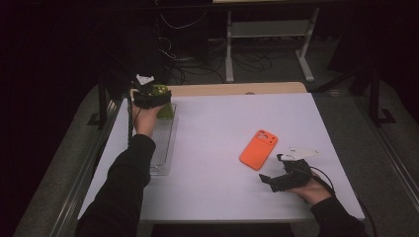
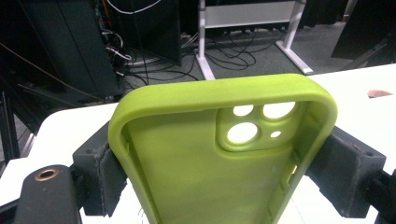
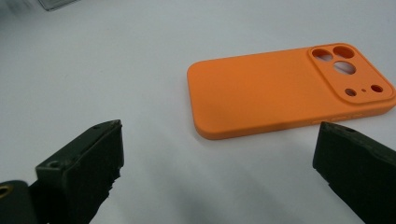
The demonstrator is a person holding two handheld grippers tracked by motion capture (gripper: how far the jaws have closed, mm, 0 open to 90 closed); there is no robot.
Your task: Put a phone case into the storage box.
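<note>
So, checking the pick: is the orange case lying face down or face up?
Face down: the orange case lies flat, smooth back and camera cutouts upward.

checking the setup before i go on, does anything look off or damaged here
Nothing stands out. The green phone case is intact, clamped across its sides in the left gripper above the clear tray; the orange phone case lies flat and whole on the table.

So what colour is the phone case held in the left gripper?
Lime green phone case, clearest in the left gripper view.
</note>
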